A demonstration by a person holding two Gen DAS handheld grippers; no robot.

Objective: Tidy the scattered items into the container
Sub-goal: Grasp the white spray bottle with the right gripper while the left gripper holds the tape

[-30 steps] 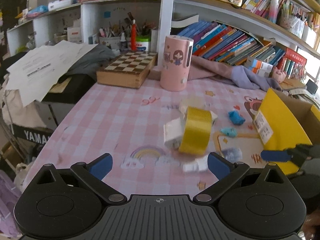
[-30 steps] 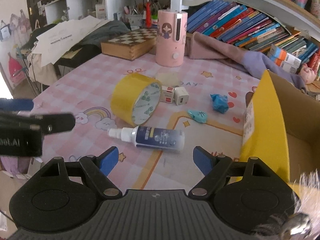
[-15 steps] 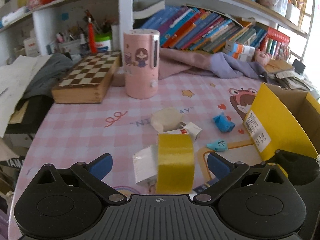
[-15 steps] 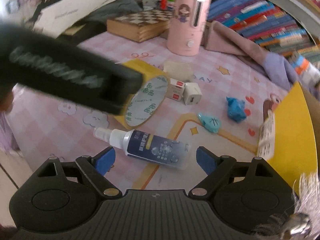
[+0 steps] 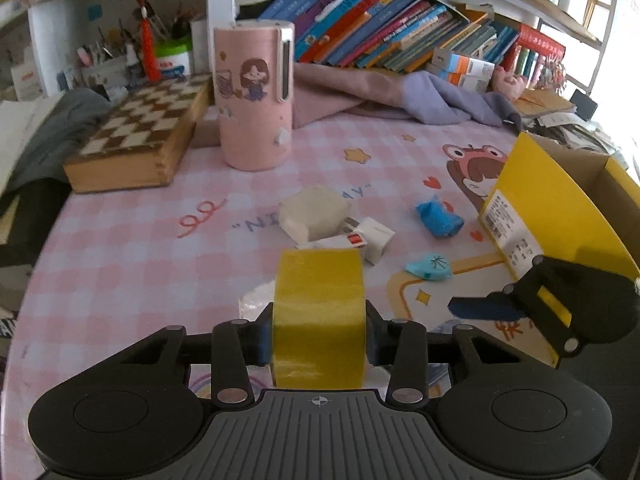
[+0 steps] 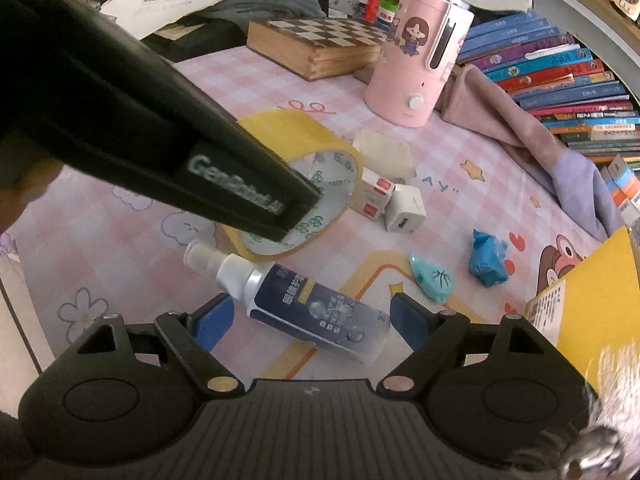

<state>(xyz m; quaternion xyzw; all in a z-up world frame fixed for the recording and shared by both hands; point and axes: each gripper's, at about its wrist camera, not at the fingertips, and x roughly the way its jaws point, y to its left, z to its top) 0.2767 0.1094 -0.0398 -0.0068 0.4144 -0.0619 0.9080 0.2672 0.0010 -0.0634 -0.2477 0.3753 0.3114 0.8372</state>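
Tape fills the middle of the left wrist view: the yellow tape roll [image 5: 319, 312] stands on edge between the blue pads of the left gripper [image 5: 319, 338], which is clamped on its two flat sides. The roll hides whatever lies directly behind it, apart from a pale scrap showing at its left. In the right wrist view the left gripper's black body crosses the frame and covers part of the roll's open core [image 6: 316, 204].

Right gripper [image 6: 310, 318] is spread wide, its pads either side of the spray bottle [image 6: 296, 300], which lies on its side on the pink checked table [image 5: 132, 248]; contact cannot be made out. The bottle's lower end is cut off by the gripper body.

Near the table's right edge stands the yellow cardboard box [image 5: 552, 208], its interior mostly out of frame. Between it and the roll lie two white chargers [image 5: 376, 238], a blue crumpled piece [image 5: 438, 220] and a turquoise scrap [image 5: 430, 268].
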